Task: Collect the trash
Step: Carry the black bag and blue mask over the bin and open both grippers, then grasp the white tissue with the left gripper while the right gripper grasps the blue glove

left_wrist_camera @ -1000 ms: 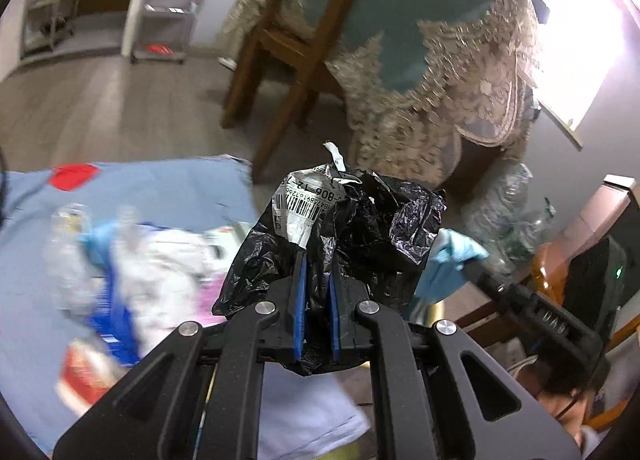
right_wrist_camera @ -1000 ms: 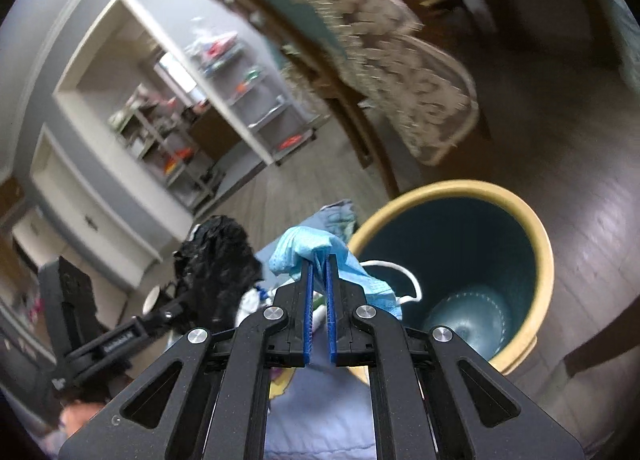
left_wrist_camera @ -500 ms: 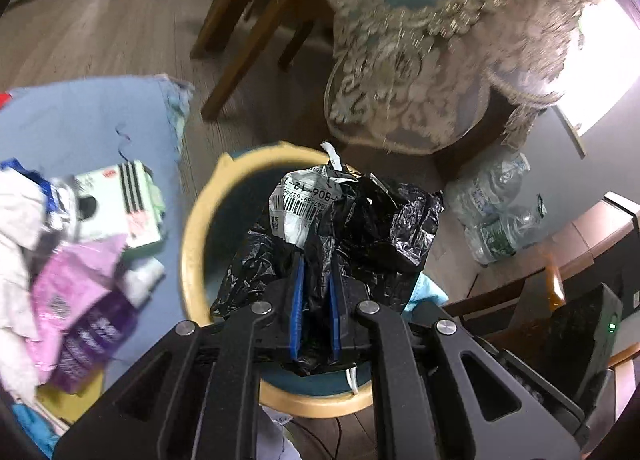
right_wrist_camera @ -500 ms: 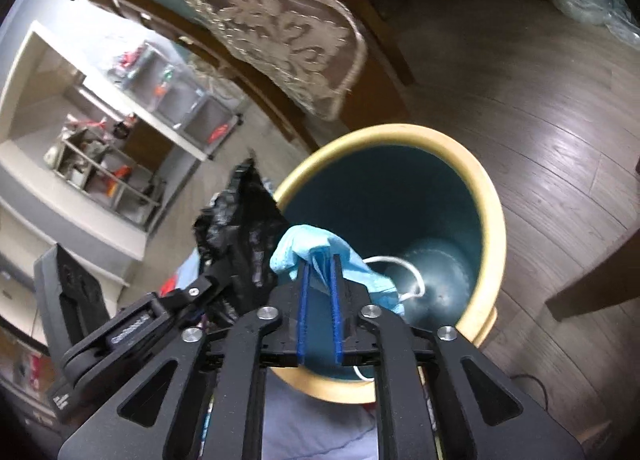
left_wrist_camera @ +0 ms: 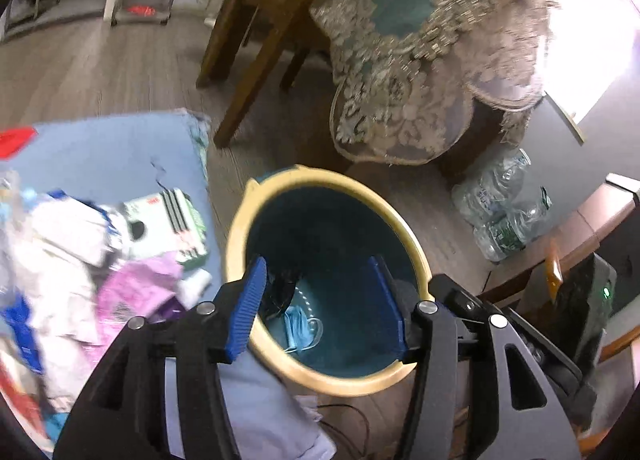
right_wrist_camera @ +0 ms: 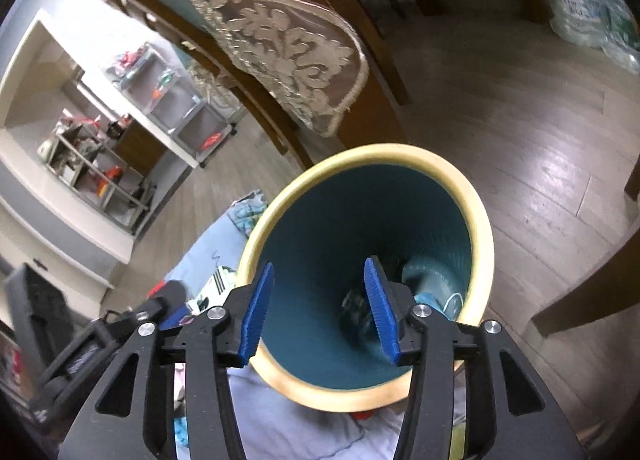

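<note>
Trash, a crumpled black plastic bag and a pale blue face mask, lay at the bottom of the round teal bin with a yellow rim. Both tools hung above its mouth so that anything let go would fall inside. The left gripper and the right gripper were opening, nothing between their blue pads. More litter waited on the pale blue cloth beside the bin.

Right gripper, jaws opening and empty, above yellow-rimmed bin
</note>
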`<state>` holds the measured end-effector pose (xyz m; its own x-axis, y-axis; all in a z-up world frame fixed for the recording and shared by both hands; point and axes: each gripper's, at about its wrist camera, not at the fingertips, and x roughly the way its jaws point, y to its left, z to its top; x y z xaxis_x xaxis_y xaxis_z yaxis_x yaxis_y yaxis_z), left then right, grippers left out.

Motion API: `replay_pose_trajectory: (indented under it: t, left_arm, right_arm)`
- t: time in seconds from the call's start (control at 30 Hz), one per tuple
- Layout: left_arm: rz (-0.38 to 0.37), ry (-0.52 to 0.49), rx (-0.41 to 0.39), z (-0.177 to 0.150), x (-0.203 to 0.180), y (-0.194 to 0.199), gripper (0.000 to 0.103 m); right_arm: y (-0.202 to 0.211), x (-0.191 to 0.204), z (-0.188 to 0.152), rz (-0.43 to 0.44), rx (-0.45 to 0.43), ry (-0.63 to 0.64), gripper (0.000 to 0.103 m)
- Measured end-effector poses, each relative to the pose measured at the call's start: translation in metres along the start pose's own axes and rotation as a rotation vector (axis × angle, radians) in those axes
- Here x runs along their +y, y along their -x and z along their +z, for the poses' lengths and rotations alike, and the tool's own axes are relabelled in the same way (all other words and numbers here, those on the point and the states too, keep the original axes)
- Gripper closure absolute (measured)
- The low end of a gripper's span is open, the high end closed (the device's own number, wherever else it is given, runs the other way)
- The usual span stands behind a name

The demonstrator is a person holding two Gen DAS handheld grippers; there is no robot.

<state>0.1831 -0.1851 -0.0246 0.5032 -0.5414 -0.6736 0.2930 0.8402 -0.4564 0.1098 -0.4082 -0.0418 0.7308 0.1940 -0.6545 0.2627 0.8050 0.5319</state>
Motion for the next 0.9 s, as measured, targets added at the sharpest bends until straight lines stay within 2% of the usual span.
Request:
replay_pose_trajectory:
  t: [0.13,0.27,0.53,0.67,0.83,0.9]
  left_arm:
    - [0.04,-0.06,-0.046,-0.004,0.006,0.038,0.04]
    - [0.093,-0.071,-0.076,-0.008,0.027,0.077,0.033]
    - [0.203,-0.032,-0.097,-0.019,0.078,0.13,0.032]
    - [0.262,-0.02,-0.08,-0.028,0.105,0.132,0.032]
    - [0.276,-0.015,-0.035,-0.035,0.124,0.111,0.035]
    - [0.268,0.009,-0.018,-0.035,0.129,0.104,0.04]
  right_arm:
    - [0.002,0.013,-0.002,-0.002,-0.014,0.065,0.049]
    - [0.005,0.022,-0.006,0.003,-0.015,0.108,0.045]
    - [0.005,0.048,-0.022,0.029,0.005,0.202,0.045]
    - [0.003,0.063,-0.035,0.046,0.03,0.261,0.045]
    - [-0.001,0.082,-0.053,0.059,0.064,0.345,0.045]
    - [-0.002,0.09,-0.06,0.065,0.076,0.377,0.045]
